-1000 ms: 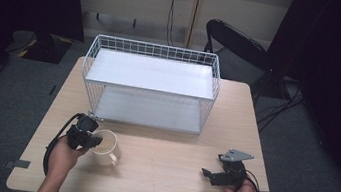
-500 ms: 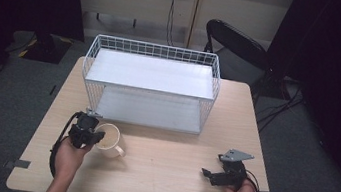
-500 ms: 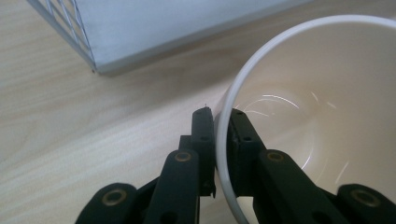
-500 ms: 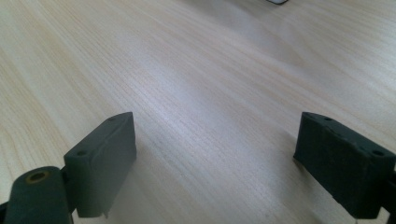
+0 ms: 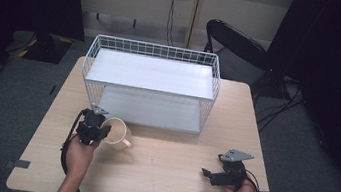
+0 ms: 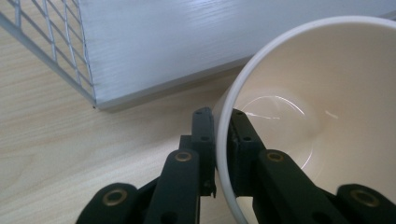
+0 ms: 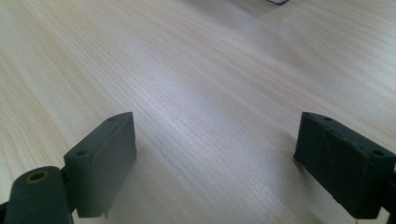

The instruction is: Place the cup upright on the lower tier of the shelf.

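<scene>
Beside the wire rack (image 5: 149, 85), left tongs (image 6: 222, 126) pinch an empty cream mug's (image 6: 299, 116) rim.

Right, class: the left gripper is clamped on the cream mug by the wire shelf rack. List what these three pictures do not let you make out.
1. The mug's base: hidden in the left gripper view, which looks into its mouth.
2. Whether the mug is lifted or resting on the table: too small in the high view.
3. The left gripper's jaw tips: too small in the high view.
4. The wire rack: cut off by the edges of the left gripper view.
</scene>
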{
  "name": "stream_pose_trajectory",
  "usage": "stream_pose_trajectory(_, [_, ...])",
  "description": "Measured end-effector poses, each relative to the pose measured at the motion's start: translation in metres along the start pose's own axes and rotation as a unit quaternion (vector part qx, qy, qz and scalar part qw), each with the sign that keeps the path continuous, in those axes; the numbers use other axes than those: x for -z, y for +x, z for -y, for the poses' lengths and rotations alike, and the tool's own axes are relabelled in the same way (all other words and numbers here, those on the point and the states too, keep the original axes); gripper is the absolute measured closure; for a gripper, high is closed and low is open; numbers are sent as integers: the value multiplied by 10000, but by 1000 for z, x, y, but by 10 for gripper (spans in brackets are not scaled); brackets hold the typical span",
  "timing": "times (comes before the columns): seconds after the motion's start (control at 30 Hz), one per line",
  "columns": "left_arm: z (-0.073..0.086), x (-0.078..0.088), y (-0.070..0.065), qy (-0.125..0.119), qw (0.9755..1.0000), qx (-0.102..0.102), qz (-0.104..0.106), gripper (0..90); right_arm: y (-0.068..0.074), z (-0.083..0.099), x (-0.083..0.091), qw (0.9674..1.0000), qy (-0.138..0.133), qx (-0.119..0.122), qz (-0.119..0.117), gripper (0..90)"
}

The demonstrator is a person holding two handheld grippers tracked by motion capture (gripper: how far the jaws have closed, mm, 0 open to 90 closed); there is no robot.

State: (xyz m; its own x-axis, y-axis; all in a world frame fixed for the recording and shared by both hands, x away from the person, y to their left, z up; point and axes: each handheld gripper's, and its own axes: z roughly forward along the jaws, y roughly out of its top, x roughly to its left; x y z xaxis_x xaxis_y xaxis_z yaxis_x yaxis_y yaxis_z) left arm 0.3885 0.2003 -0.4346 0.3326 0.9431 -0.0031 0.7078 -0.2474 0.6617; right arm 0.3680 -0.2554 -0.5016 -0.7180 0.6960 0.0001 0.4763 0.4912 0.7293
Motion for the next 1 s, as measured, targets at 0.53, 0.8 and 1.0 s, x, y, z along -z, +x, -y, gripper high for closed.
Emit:
stream_pose_trajectory(0.53, [-15, -10, -9, -480, 9985, 134, -220, 837, 0, 0, 0, 10000, -1, 0, 1, 119])
stream_pose_trajectory(0.8, [-21, -16, -11, -572, 9977, 159, -313, 837, 0, 0, 0, 10000, -2, 3, 3, 119])
stream_pose_trajectory(1.0, [-22, -20, -15, -768, 9958, 291, -399, 837, 0, 0, 0, 10000, -1, 0, 0, 118])
